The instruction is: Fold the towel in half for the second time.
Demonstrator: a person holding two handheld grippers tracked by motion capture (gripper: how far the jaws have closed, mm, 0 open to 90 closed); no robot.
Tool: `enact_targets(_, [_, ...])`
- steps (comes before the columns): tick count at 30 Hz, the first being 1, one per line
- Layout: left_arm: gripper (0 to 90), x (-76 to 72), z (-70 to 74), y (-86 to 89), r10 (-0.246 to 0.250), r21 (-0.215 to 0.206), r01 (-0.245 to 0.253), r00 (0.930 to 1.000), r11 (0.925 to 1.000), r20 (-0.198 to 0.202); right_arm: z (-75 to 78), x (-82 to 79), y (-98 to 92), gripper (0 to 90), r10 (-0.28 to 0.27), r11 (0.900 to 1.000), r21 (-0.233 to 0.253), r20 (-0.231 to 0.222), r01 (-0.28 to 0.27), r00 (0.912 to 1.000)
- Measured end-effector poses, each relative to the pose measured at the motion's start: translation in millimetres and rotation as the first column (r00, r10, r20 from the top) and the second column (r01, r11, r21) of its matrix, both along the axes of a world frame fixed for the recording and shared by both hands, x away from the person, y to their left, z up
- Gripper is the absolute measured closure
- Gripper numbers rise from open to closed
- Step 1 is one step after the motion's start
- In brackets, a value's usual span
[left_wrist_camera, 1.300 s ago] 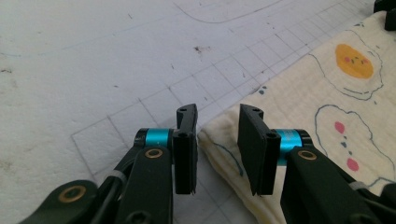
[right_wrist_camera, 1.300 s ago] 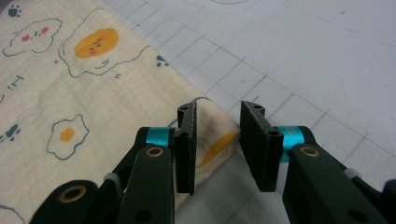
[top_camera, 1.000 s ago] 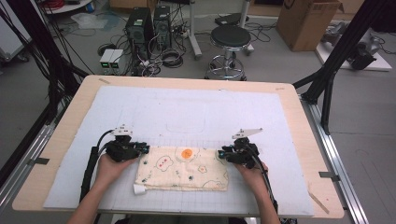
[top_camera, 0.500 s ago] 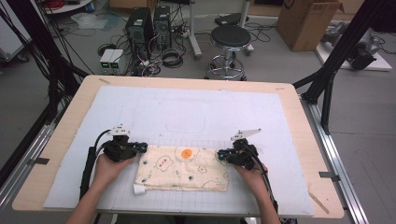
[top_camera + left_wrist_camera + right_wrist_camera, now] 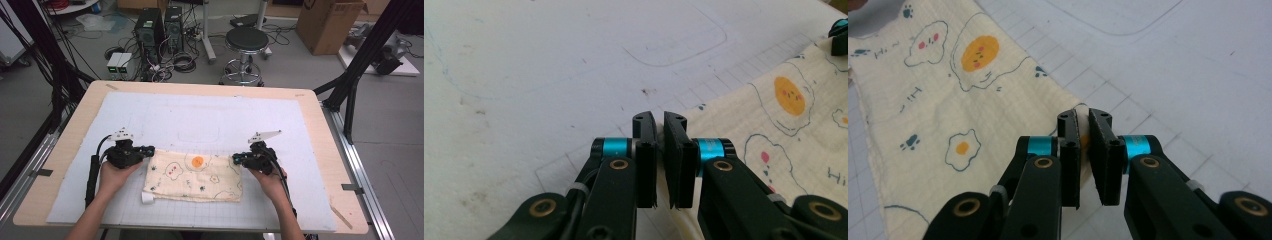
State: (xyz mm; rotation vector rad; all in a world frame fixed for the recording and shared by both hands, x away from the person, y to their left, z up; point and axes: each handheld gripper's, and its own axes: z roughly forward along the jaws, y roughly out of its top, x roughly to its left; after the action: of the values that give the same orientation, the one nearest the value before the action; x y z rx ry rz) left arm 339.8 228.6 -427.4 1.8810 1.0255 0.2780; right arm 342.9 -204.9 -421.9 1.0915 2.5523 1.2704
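A cream cloth (image 5: 192, 175) printed with fried eggs and paw marks lies flat on the white gridded mat (image 5: 210, 120), near the table's front edge. My left gripper (image 5: 149, 150) is shut on the cloth's far left corner, and cream fabric shows between its jaws (image 5: 659, 120). My right gripper (image 5: 235, 159) is shut on the far right corner, where the cloth (image 5: 933, 100) runs up into the narrow gap of the gripper (image 5: 1084, 117). In the left gripper view the cloth (image 5: 774, 115) spreads to the right, with the right gripper's tip (image 5: 839, 37) at the far edge.
A white tag (image 5: 146, 198) sticks out at the cloth's near left corner. The mat covers most of the wooden table (image 5: 320, 125). Beyond the table stand a stool (image 5: 246, 42), computer towers (image 5: 160, 25) and a cardboard box (image 5: 327, 22) on the floor.
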Motion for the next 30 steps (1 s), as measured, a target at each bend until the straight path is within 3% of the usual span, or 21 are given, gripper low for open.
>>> enact_targets(8, [83.8, 20.4, 8.1, -6.5, 0.023, -0.003, -0.023, 0.9995, 0.9997, 0.02, 7.1, 22.5, -5.1, 83.8, -0.041, 0.999, 0.022, -0.031, 0.042, 0.9987])
enact_targets(18, [83.9, 54.3, 16.9, -10.8, 0.074, 0.0, -0.074, 0.9972, 0.9973, 0.008, 17.3, 61.3, -9.7, 83.8, -0.104, 0.993, 0.041, -0.065, 0.107, 0.9924])
enact_targets(20, [83.9, 60.3, 16.2, -11.9, 0.092, -0.005, -0.092, 0.9958, 0.9958, 0.006, 17.4, 68.1, -10.5, 83.9, -0.116, 0.991, 0.053, -0.072, 0.12, 0.9907])
enact_targets(23, [83.9, 68.0, 9.5, -10.6, 0.116, -0.05, -0.118, 0.9928, 0.9918, -0.027, 15.2, 78.1, -10.5, 83.9, -0.143, 0.987, 0.058, -0.093, 0.149, 0.9854])
enact_targets(26, [83.9, 72.6, -1.1, -12.6, 0.131, -0.022, -0.133, 0.9894, 0.9909, -0.063, 7.4, 85.2, -10.2, 84.0, -0.162, 0.984, 0.052, -0.111, 0.168, 0.9806])
enact_targets(30, [83.9, 73.5, -3.3, -15.8, 0.134, -0.016, -0.135, 0.9897, 0.9907, -0.049, -2.8, 89.6, -11.6, 84.0, -0.177, 0.981, 0.052, -0.136, 0.186, 0.9747])
